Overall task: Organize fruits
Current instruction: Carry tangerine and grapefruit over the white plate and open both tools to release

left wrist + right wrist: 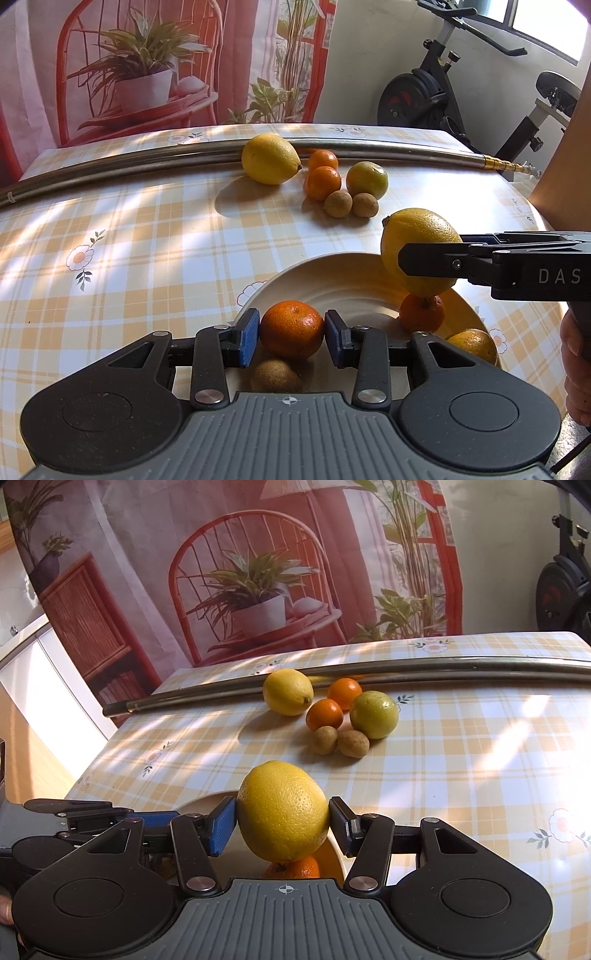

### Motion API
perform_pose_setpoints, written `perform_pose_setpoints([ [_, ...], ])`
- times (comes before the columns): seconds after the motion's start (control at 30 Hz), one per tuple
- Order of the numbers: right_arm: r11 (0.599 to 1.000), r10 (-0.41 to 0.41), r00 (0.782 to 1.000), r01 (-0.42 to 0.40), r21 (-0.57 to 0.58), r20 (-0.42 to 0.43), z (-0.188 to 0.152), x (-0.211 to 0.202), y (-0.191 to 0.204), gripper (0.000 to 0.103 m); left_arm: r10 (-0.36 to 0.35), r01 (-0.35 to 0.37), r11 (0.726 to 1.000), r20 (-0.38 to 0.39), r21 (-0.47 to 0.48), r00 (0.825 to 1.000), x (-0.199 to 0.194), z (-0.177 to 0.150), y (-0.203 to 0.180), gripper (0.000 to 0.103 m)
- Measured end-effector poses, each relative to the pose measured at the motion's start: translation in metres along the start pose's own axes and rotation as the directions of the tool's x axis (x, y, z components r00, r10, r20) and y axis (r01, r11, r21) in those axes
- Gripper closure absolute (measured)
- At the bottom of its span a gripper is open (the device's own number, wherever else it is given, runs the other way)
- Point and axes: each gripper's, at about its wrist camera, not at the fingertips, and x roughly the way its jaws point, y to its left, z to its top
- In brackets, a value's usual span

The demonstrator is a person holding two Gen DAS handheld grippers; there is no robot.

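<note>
Left wrist view
left hand-held gripper [291, 334]: clamps glossy tangerine [291, 329] over plate [343, 280]
plate: 1 tangerine, 1 yellowish fruit, 1 brown

Right wrist view
right hand-held gripper [282, 821]: grips dimpled yellow lemon [282, 810]
far bench [461, 746]: 1 lemon, 2 tangerines, 1 lime, 2 brown

Hung behind the table [461, 738]: a printed curtain [229, 554] showing a red chair and potted plant. Stood right of that curtain, by a white wall: a black exercise bike [436, 88]. Fell across the checked tablecloth: striped sunlight.
</note>
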Motion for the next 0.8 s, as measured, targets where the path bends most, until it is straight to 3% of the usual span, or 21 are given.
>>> perform_pose_setpoints([
  [0.33,0.999,-0.002,1.0,0.002,-0.039,-0.012,0.003,0.005,0.009,0.052,0.053,-0.05,0.998,0.057,-0.046,0.997,-0.021,0.001,0.009,0.058],
  [0.67,0.992,-0.005,0.998,-0.003,-0.124,-0.063,-0.001,0.025,0.03,0.052,0.126,-0.11,0.982,0.102,-0.154,0.987,-0.037,0.002,0.024,0.058],
  [0.8,0.993,-0.009,0.997,-0.001,-0.12,-0.08,-0.006,0.028,0.029,0.052,0.121,-0.098,0.975,0.106,-0.199,0.987,-0.041,-0.001,0.028,0.058],
])
